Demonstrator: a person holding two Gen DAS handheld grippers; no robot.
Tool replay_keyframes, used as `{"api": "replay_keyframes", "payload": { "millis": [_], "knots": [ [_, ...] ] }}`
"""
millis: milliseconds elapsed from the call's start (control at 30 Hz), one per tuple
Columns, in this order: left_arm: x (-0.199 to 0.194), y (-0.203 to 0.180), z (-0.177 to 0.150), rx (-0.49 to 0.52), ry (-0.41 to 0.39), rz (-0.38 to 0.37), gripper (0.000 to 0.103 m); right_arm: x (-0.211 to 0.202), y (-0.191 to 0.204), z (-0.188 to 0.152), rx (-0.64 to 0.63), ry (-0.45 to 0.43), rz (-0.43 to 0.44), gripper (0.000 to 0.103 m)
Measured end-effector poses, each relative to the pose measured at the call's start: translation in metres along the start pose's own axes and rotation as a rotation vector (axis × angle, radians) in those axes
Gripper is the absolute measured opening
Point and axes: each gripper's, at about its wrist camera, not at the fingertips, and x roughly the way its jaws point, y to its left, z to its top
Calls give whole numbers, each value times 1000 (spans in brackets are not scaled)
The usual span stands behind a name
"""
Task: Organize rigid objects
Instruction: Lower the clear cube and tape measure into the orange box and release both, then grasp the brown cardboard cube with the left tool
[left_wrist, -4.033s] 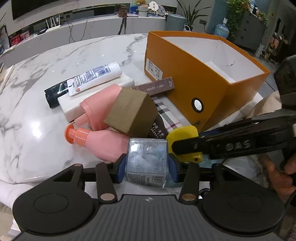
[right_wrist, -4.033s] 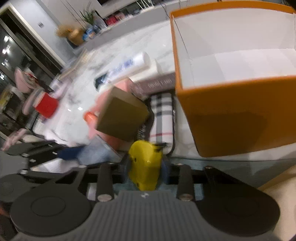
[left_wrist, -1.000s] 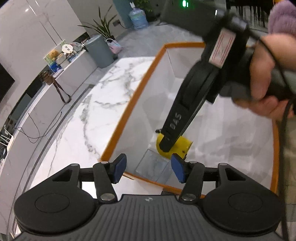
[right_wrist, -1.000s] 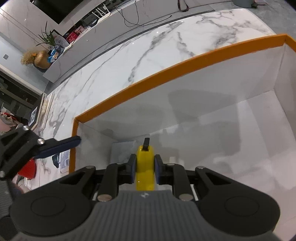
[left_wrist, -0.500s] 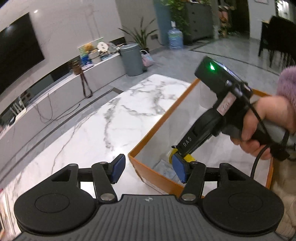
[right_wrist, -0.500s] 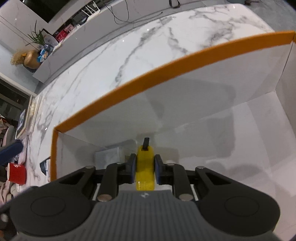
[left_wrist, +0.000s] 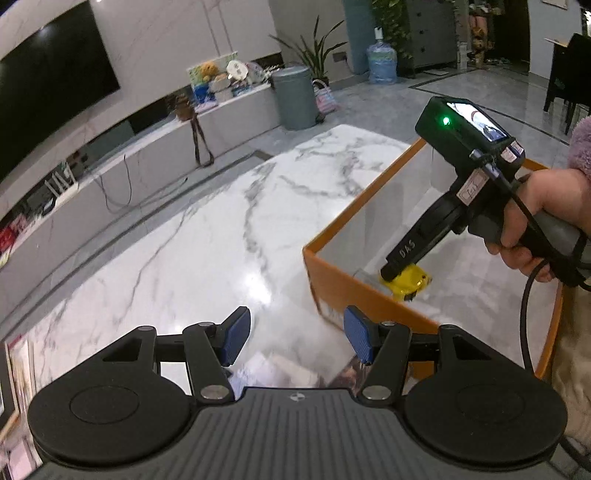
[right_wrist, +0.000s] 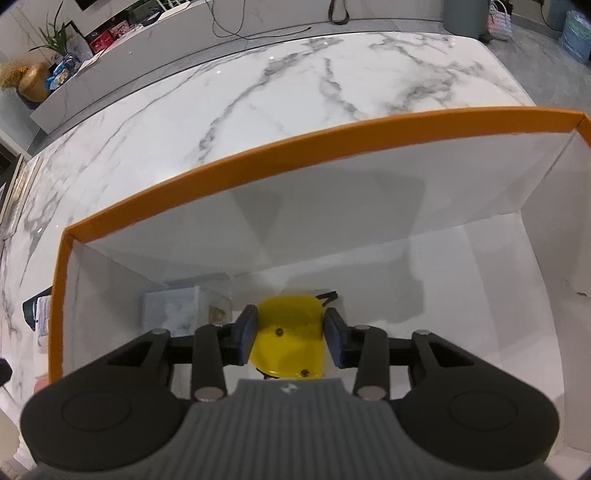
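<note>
An orange box (right_wrist: 258, 147) with a white inside stands on the marble table (left_wrist: 207, 243). My right gripper (right_wrist: 289, 332) is inside it, open, its pads either side of a yellow tape measure (right_wrist: 286, 332) that lies flat on the box floor. A clear plastic box (right_wrist: 173, 310) rests in the box's left corner beside it. In the left wrist view the right gripper (left_wrist: 391, 275) reaches down into the orange box (left_wrist: 332, 280) over the tape measure (left_wrist: 408, 282). My left gripper (left_wrist: 295, 336) is open and empty above the table, left of the box.
A black-capped tube (right_wrist: 37, 314) lies on the table just outside the box's left wall. A low TV bench (left_wrist: 147, 155) and a grey bin (left_wrist: 295, 96) stand beyond the table's far edge.
My right gripper has opened and the tape measure now lies flat on the box floor. My left gripper has pulled back up and left, away from the box.
</note>
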Motion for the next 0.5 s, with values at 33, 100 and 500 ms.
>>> {"api": "replay_keyframes", "payload": {
  "millis": [33, 100, 500],
  "knots": [
    [-2, 2, -2, -10, 6, 0, 69, 1, 1, 0, 0, 5, 15, 41],
    [-7, 5, -6, -33, 15, -5, 69, 2, 2, -1, 6, 22, 48, 42],
    [-45, 5, -30, -72, 58, 1, 69, -64, 30, -23, -122, -104, 94, 49]
  ]
}}
